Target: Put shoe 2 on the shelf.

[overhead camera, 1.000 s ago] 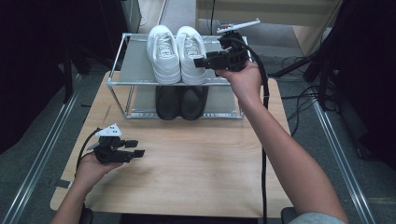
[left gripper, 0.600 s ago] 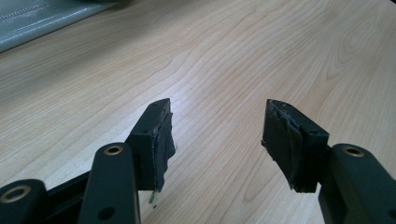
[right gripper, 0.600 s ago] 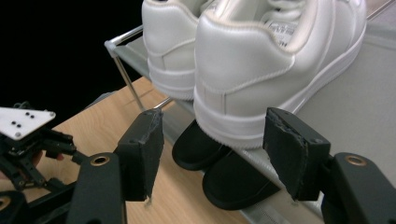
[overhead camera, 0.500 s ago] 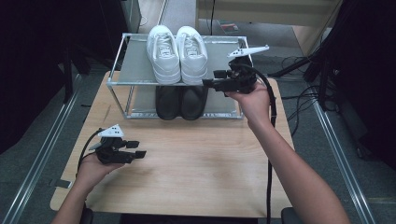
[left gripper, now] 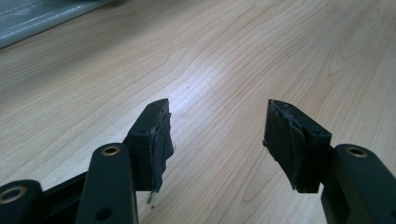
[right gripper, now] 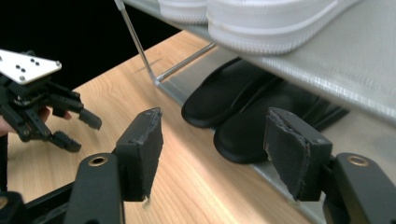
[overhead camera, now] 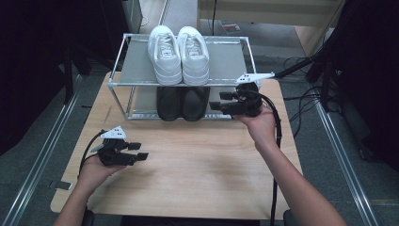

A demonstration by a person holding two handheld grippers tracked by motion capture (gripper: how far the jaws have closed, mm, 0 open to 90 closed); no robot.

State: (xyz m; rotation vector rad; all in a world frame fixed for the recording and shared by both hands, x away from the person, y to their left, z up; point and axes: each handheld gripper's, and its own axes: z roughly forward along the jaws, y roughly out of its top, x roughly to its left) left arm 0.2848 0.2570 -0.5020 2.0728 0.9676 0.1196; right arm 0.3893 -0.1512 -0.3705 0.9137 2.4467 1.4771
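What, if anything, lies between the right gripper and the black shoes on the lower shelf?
Nothing: in the right gripper view, the open right gripper faces the black shoes across bare table.

- The table [overhead camera: 197,179] is pale, smooth, grained wood.
- The rack [overhead camera: 123,70] has a shiny metal frame.
- The black shoes [right gripper: 243,116] look matt.
- The white shoes [overhead camera: 179,54] look smooth.

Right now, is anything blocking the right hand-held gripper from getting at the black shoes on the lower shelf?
Nothing visible stands between them. The right hand-held gripper is open and empty, level with the lower shelf, and points at the black shoes. The upper shelf with the white shoes sits above that path, not across it.
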